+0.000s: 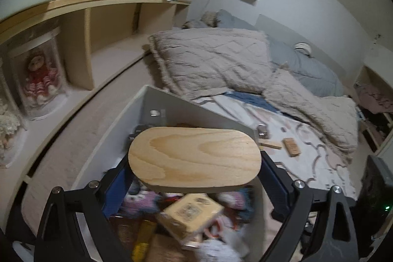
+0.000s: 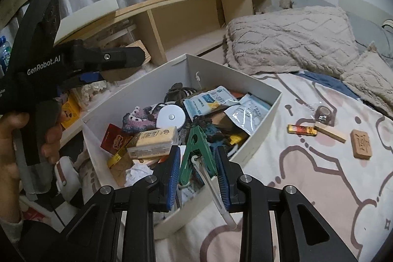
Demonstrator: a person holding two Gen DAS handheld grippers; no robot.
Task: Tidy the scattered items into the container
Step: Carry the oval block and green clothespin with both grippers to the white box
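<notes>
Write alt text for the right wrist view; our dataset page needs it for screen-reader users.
The right gripper jaws clamp a green clothespin over a white box crammed with odds and ends on a bed. The left gripper holds a wooden piece beyond; small items remain on the patterned sheet.

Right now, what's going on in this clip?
A person is tidying clutter off a bed into a white box. The left gripper holds an oval wooden piece above the box. The right gripper grips a green clip over the box's near edge. A few items, including a carved wooden tile, lie on the sheet.
</notes>
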